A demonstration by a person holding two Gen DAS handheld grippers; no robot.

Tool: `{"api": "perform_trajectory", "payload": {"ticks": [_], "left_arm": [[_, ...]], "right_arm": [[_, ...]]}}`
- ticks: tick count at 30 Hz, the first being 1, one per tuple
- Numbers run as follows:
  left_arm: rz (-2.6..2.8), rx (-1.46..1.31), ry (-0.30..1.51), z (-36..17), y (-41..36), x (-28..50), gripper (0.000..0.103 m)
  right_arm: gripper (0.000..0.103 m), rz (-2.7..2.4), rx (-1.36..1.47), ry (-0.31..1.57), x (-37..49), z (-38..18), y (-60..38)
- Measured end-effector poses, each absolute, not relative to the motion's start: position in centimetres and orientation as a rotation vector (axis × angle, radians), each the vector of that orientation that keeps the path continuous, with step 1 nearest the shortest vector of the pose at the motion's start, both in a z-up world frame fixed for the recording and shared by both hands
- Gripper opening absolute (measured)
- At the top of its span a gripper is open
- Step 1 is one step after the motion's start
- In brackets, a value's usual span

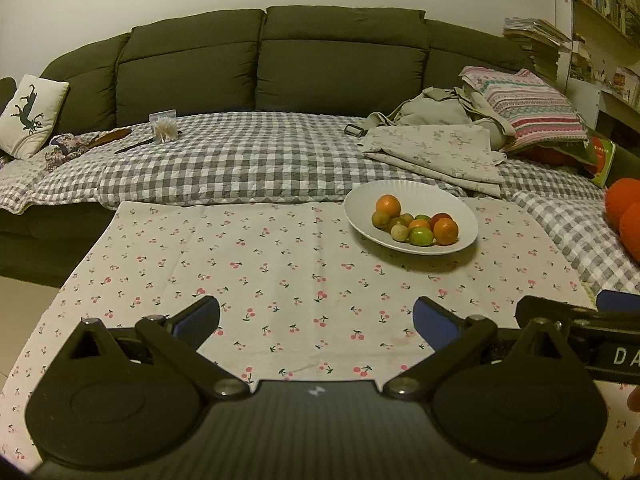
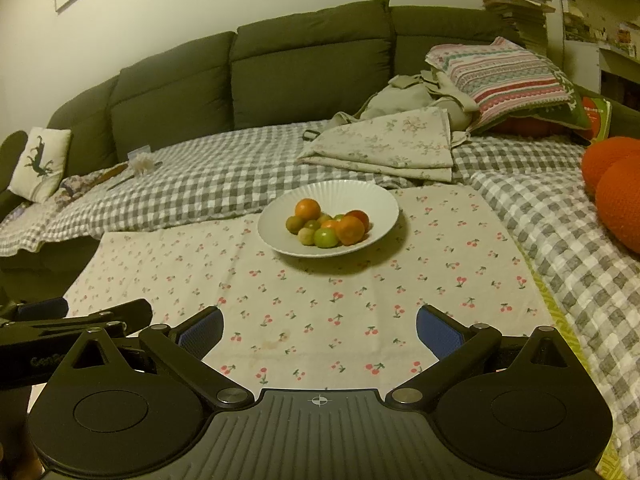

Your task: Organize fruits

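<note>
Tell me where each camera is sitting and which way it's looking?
Left wrist view: sits on the left gripper, low over the cherry cloth, facing the sofa; white bowl ahead to the right; the right gripper shows at the right edge.
Right wrist view: sits on the right gripper, facing the same way; bowl nearly straight ahead; the left gripper shows at the left edge.
Both share: the fruit in the bowl, checked blanket, sofa, open jaws holding nothing.
</note>
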State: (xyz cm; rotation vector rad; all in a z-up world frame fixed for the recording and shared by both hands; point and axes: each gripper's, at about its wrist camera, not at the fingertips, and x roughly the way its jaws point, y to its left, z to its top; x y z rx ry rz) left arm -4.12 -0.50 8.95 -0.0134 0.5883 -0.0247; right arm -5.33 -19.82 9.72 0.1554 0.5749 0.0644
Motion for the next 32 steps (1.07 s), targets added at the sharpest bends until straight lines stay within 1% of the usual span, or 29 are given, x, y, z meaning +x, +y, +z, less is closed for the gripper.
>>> {"api": "perform_trajectory", "payload": {"ticks": [32], "left_arm": [[-0.038, -0.017, 0.599, 8.65, -0.56, -4.14, 0.102]], "right_arm": [[0.103, 0.064, 0.143, 0.576, -5.25, 9.39, -19.74]]}}
